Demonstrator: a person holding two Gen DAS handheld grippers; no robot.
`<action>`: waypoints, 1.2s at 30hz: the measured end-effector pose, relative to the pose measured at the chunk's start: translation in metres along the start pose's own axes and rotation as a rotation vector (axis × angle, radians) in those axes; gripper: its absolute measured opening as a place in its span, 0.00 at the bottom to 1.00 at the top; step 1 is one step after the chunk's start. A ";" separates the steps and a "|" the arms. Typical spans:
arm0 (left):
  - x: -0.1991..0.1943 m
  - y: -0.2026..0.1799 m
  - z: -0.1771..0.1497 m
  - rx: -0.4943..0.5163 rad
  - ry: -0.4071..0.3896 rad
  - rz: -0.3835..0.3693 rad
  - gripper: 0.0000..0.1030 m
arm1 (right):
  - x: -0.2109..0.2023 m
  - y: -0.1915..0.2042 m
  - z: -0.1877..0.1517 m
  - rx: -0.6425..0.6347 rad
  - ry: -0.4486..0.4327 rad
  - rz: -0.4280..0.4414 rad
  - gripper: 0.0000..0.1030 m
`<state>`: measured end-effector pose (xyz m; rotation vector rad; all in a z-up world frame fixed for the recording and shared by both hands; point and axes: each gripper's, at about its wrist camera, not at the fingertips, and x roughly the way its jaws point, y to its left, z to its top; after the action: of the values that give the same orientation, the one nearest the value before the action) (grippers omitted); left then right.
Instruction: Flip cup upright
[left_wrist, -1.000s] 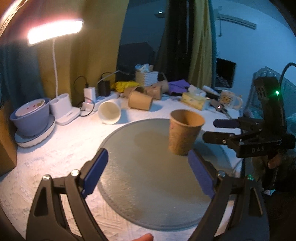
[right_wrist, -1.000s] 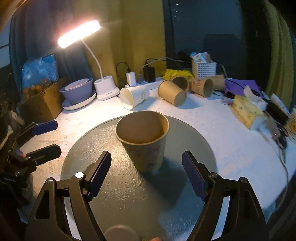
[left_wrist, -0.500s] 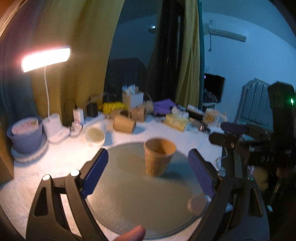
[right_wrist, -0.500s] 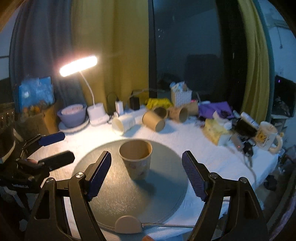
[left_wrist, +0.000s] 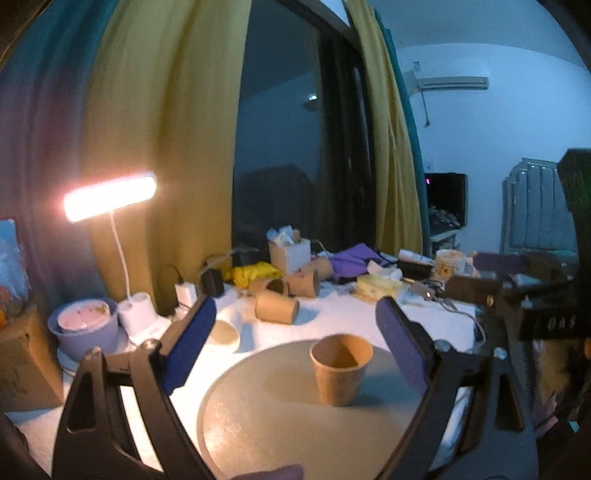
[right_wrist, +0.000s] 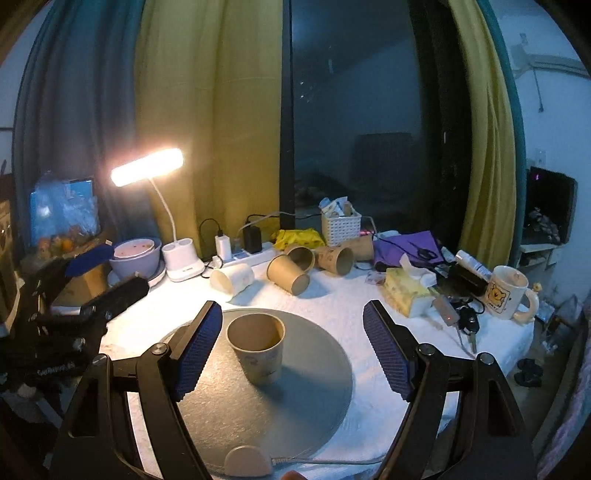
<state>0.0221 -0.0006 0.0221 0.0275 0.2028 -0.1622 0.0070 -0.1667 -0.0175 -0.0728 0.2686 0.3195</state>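
A brown paper cup (left_wrist: 340, 368) stands upright, mouth up, on a round grey mat (left_wrist: 280, 424). It also shows in the right wrist view (right_wrist: 256, 348) on the mat (right_wrist: 295, 398). My left gripper (left_wrist: 295, 343) is open and empty, drawn back and above the cup. My right gripper (right_wrist: 291, 350) is open and empty, also well back from the cup. The right gripper shows at the right edge of the left wrist view (left_wrist: 524, 295). The left gripper shows at the left edge of the right wrist view (right_wrist: 99, 273).
Several paper cups lie on their sides behind the mat, brown ones (right_wrist: 288, 274) and a white one (right_wrist: 232, 278). A lit desk lamp (right_wrist: 147, 171), purple bowl (right_wrist: 136, 254), power strip (right_wrist: 240, 254), white basket (right_wrist: 340, 226), tissue pack (right_wrist: 406, 290) and mug (right_wrist: 506, 291) crowd the white table.
Both grippers have pulled back and risen away from the upright cup, which now looks smaller and farther. The cup has stayed in place on the mat.
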 end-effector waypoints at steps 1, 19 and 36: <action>0.001 0.003 -0.002 -0.008 0.009 0.003 0.87 | 0.002 0.000 -0.001 0.002 0.003 -0.001 0.79; 0.007 0.013 -0.011 -0.062 0.024 -0.010 0.87 | 0.023 0.006 -0.012 -0.023 0.058 0.003 0.79; 0.014 0.011 -0.016 -0.065 0.057 -0.013 0.87 | 0.031 0.006 -0.020 -0.024 0.086 0.005 0.79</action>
<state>0.0341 0.0091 0.0036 -0.0338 0.2655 -0.1676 0.0281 -0.1535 -0.0453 -0.1093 0.3500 0.3248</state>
